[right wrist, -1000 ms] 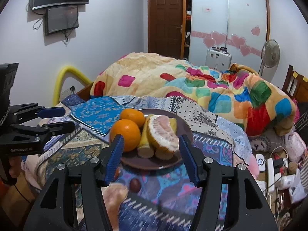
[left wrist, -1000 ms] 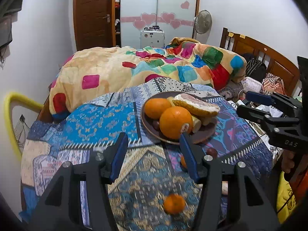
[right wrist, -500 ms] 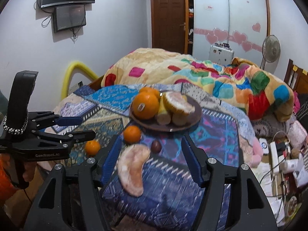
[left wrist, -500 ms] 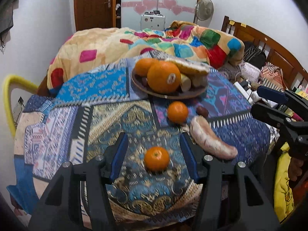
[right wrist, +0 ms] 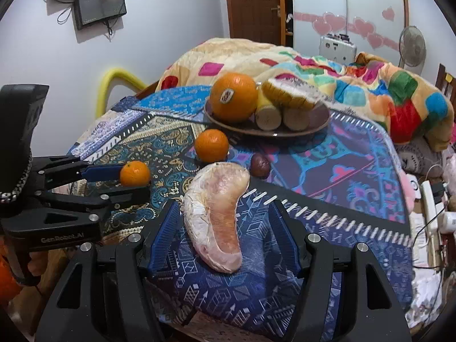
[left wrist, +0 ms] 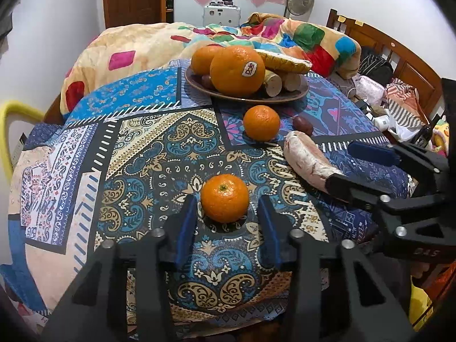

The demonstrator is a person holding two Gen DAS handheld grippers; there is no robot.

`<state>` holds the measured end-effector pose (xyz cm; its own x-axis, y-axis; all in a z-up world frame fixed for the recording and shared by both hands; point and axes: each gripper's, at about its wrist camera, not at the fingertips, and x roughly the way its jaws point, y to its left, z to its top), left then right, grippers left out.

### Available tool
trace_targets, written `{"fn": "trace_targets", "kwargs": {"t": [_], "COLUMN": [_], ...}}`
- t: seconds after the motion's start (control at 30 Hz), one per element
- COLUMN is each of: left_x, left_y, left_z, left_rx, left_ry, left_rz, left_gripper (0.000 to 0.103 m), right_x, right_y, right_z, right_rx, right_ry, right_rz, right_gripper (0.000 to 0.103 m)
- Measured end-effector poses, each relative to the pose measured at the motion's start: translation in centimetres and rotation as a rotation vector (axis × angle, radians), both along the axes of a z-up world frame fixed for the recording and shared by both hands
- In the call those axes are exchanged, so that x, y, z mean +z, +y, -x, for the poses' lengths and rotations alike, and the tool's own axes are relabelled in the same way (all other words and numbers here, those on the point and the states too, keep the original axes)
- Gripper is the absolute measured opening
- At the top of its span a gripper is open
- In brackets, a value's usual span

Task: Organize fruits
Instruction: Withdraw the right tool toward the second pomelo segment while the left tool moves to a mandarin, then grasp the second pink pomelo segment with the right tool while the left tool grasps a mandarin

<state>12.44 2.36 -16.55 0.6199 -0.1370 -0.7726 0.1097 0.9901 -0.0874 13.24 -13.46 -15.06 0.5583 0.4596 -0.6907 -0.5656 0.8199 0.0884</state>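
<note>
The left tongs (left wrist: 226, 222) stand open on either side of a small tangerine (left wrist: 224, 198) on the patterned cloth of the desk (left wrist: 136, 154), their blue pads close beside it but not touching. The right tongs (right wrist: 225, 233) are open too, straddling a peeled pomelo wedge (right wrist: 216, 216) that lies curved on the dark blue part of the cloth. Between these two fruits and the brown plate (left wrist: 296, 92) sit a second tangerine (left wrist: 261, 123) and a small dark round fruit (left wrist: 303, 123), which I cannot name. The plate carries a big stickered orange (left wrist: 238, 71), another orange (left wrist: 203, 58) behind it, cut banana pieces (left wrist: 275, 81) and a pomelo piece with its rind (left wrist: 285, 61). Behind the desk is a bed with a bright patchwork quilt (left wrist: 159, 40). Since a moment ago both tongs have dropped lower and closer, so the tangerine and the wedge now fill the gaps between the pads instead of lying ahead of them.
</note>
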Motion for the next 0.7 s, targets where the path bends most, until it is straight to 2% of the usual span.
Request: {"fn": "trace_targets", "kwargs": {"t": [0.17, 0.33, 0.43, 0.47, 0.5, 0.7], "left_x": [0.0, -0.1, -0.1, -0.1, -0.1, 0.6], "left_y": [0.1, 0.4, 0.4, 0.3, 0.3, 0.3], "left_z": [0.1, 0.1, 0.1, 0.1, 0.2, 0.6], "left_rx": [-0.008, -0.007, -0.007, -0.007, -0.007, -0.006], "left_ry": [-0.016, -0.021, -0.025, -0.027, -0.028, -0.036], "left_rz": [0.008, 0.021, 0.019, 0.016, 0.014, 0.032], "left_gripper": [0.037, 0.034, 0.033, 0.033, 0.033, 0.033], "right_x": [-1.0, -1.1, -1.1, -1.0, -1.0, -0.7], "right_y": [0.7, 1.2, 1.3, 1.3, 1.2, 0.6], "right_z": [-0.8, -0.8, -0.7, -0.7, -0.6, -0.6], "right_rx": [0.004, 0.001, 0.002, 0.007, 0.012, 0.027], "right_ry": [0.031, 0.015, 0.007, 0.011, 0.017, 0.059], "right_rz": [0.002, 0.004, 0.009, 0.005, 0.001, -0.036], "right_gripper": [0.061, 0.061, 0.054, 0.049, 0.039, 0.038]}}
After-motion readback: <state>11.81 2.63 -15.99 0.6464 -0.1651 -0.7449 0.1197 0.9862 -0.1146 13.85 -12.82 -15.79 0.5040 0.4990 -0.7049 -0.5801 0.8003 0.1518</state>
